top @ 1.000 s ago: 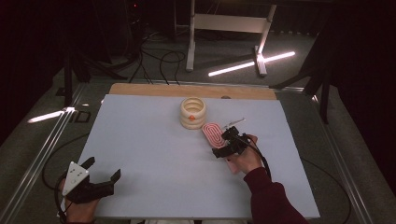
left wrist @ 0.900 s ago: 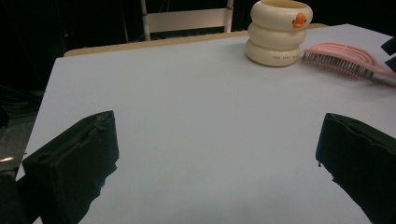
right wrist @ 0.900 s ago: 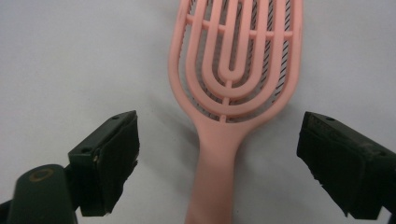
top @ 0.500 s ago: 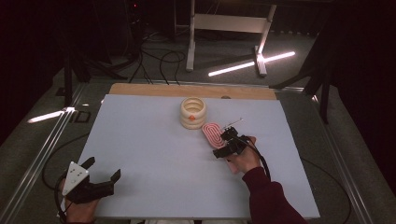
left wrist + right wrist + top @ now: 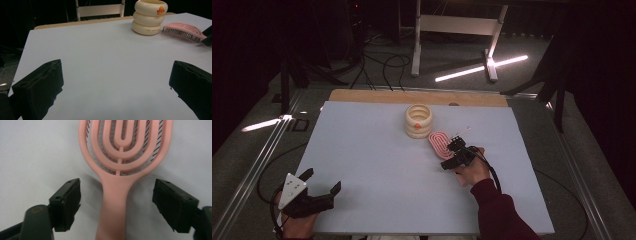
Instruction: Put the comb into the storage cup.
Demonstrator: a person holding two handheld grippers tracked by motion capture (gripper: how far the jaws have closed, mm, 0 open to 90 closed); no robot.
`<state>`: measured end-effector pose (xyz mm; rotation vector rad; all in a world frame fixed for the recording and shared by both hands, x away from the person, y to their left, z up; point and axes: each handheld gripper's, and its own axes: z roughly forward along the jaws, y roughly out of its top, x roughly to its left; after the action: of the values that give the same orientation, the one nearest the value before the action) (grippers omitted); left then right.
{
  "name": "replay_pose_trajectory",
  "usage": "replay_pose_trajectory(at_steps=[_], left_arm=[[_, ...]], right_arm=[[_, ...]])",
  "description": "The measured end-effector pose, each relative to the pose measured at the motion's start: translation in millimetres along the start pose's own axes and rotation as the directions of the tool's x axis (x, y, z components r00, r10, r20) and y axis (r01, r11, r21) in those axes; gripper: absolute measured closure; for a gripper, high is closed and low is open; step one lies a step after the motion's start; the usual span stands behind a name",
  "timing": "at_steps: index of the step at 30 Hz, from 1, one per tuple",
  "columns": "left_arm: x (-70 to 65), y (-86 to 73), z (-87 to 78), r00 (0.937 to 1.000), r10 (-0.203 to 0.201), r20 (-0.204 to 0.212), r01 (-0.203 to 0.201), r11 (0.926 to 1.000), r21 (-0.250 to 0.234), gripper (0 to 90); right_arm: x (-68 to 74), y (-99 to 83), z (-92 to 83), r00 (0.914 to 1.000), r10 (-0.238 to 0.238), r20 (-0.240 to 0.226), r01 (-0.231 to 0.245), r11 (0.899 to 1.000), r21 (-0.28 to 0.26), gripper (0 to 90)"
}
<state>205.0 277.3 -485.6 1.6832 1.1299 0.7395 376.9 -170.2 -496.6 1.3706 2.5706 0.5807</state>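
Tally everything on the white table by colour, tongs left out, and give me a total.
Pink: 1, the pink plastic hairbrush with a looped open head
Cream: 1, the cream ribbed round holder with a small orange mark
Total: 2, both on the white table top

In the right gripper view the pink hairbrush [image 5: 117, 192] is cut off: the top of its head runs past the upper edge and the end of its handle past the lower edge. High view: the right gripper [image 5: 454, 155] covers the handle; bristles too small to resolve. In the left gripper view the print on the cream ringed holder [image 5: 149, 17] is too small to read.
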Motion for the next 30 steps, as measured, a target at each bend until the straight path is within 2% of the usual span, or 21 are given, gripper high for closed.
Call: replay_pose_trajectory(at_steps=[5, 9, 26, 30], left_arm=[[0.1, -0.1, 0.1, 1.0, -0.001, 0.0, 0.001, 1.0, 0.0, 0.0], [0.1, -0.2, 0.2, 1.0, -0.001, 0.0, 0.001, 1.0, 0.001, 0.0], [0.3, -0.3, 0.1, 1.0, -0.003, 0.0, 0.003, 1.0, 0.0, 0.0], [0.3, -0.3, 0.1, 1.0, -0.003, 0.0, 0.003, 1.0, 0.0, 0.0]], right_arm=[[0.0, -0.5, 1.1, 0.9999, -0.007, 0.012, 0.007, 1.0, 0.016, 34.4], [1.5, -0.6, 2.5, 1.0, -0.003, 0.004, 0.003, 1.0, 0.025, 41.5], [2.0, -1.1, 1.7, 0.9994, -0.025, 0.024, 0.024, 0.999, 0.042, 56.3], [1.8, -1.3, 1.6, 0.9994, -0.024, 0.024, 0.023, 0.999, 0.041, 57.3]])
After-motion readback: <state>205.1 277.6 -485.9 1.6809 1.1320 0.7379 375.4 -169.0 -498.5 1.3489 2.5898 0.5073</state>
